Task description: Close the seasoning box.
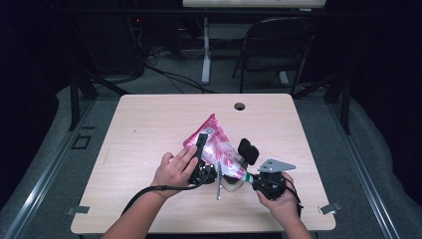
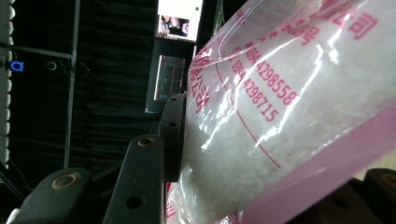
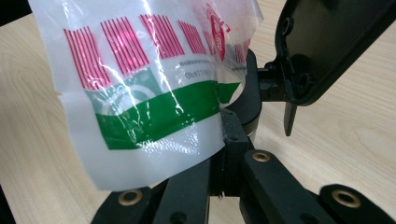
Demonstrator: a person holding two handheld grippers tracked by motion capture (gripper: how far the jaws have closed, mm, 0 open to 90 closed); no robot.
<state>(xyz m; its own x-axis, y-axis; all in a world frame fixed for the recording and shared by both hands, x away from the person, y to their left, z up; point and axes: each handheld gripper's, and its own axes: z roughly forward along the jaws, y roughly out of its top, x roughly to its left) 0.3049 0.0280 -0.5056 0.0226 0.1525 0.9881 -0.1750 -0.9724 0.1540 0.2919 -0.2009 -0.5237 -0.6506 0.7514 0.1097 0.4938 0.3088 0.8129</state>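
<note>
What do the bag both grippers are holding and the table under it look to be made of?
Bag: thin, glossy clear plastic film with pink, red and green print; it crinkles and glints, and white contents show through. Table: pale wood-grain top, matte, probably laminate.

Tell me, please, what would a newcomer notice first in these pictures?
First, the pink and clear plastic bag of white grains, held above the middle of the wooden table. The left gripper clamps its bulging side, and the right gripper pinches its green-striped edge. Behind the table stands a dark chair.
</note>
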